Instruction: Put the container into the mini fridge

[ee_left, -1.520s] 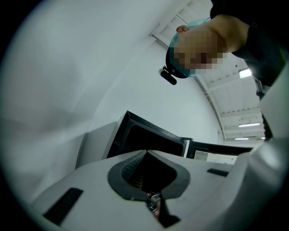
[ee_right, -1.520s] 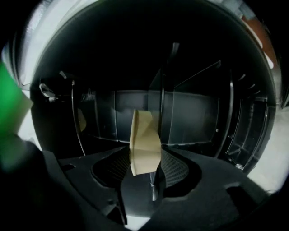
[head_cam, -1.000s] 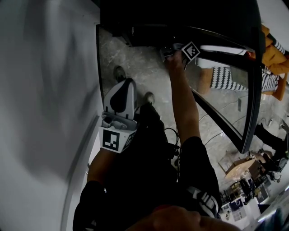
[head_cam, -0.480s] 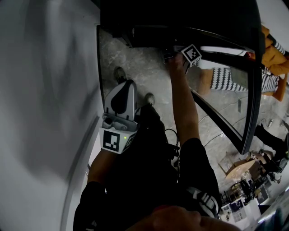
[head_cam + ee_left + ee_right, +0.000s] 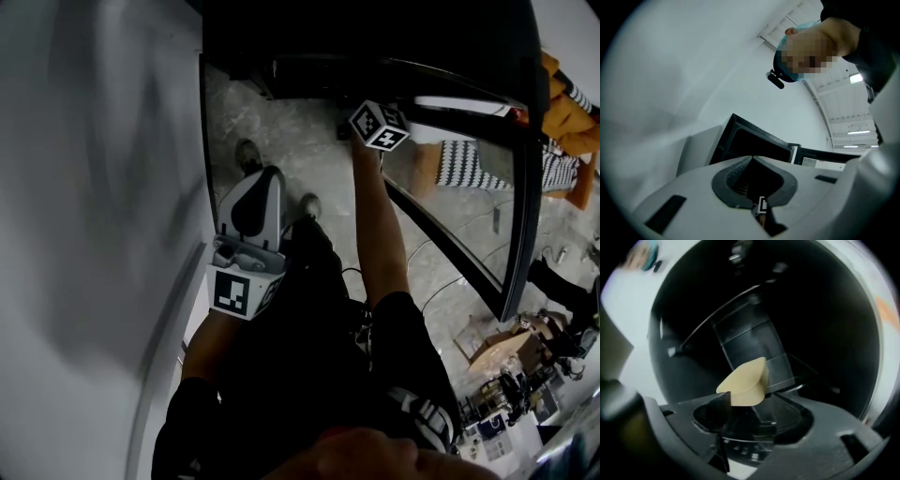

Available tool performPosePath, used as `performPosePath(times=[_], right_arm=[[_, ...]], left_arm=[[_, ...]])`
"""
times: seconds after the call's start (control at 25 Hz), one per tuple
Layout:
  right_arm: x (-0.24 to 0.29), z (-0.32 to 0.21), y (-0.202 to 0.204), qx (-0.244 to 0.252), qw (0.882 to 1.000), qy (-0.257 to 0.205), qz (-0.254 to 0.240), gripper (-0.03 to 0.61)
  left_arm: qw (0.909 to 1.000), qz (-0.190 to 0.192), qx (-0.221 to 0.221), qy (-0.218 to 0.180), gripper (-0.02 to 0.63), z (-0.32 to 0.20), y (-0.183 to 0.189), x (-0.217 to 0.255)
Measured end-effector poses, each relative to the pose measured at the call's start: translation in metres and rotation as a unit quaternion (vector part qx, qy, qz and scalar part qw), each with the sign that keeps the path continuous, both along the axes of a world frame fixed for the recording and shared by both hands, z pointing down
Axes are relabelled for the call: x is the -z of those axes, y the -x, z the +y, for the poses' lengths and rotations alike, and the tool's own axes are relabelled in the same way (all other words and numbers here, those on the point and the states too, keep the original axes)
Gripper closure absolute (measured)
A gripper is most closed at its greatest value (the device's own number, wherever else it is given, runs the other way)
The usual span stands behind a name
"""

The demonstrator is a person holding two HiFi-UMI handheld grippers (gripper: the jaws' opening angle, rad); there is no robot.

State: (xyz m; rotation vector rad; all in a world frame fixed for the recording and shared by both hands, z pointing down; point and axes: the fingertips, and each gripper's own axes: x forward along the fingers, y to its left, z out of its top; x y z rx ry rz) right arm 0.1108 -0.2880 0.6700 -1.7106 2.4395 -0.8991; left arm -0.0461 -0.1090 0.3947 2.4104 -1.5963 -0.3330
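The left claw [image 5: 265, 178] hangs idle at 9 o'clock, pinched together on nothing. At 1 o'clock the right claw [image 5: 749, 406] has turned its marker cube and grips the clear container [image 5: 749, 380], already inside the dark mini fridge [image 5: 375, 37]. I judge that setting it down comes next.

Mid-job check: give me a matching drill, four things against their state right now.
Things:
1. left gripper
2. right gripper
3. container
4. mini fridge door

States:
A. cream-coloured on top
B. swung open
C. jaws together, nothing between them
D. jaws shut on a load

Pairs: 1-C, 2-D, 3-A, 4-B.
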Motion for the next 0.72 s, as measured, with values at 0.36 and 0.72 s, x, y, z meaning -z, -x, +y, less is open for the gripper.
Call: performPosePath(times=[0.36,0.72], right_arm=[[-0.001,-0.012,0.017,0.018,0.991,-0.013,0.131,0.416],[-0.003,-0.029,0.011,0.005,0.991,0.007,0.136,0.434]], left_arm=[[0.9999,-0.004,-0.005,0.012,0.609,0.005,0.001,-0.006],[1.0000,-0.005,0.006,0.007,0.609,0.004,0.004,-0.003]])
